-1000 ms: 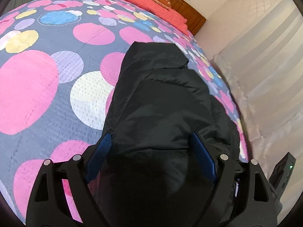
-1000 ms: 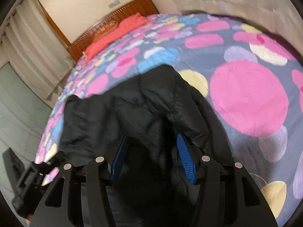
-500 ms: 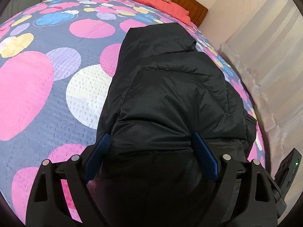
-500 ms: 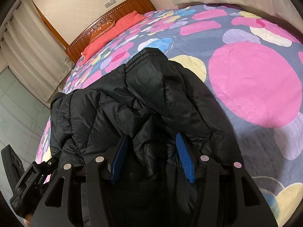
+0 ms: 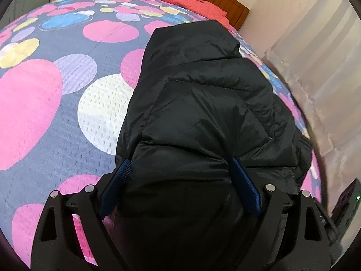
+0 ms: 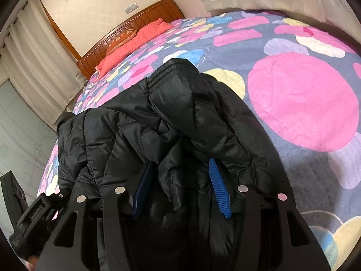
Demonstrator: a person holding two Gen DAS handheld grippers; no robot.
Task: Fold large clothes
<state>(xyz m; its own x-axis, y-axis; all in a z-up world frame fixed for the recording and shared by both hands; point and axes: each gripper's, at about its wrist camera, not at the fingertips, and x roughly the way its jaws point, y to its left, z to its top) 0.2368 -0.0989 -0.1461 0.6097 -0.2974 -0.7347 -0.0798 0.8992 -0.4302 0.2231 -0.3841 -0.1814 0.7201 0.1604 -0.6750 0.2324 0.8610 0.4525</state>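
Two hand-held grippers, black puffer jacket between blue pads.

Each camera rides low on its own gripper and looks forward along the jaws, very close above the black jacket lying on the bed. Both face the wooden headboard. The left wrist view sees curtains on its right side, the right wrist view on its left; they share the jacket, quilt and headboard.

I see a bed under a grey cover dotted with pink, yellow and blue circles. At its far end lie a red pillow and a wooden headboard. Pale curtains hang beside it.
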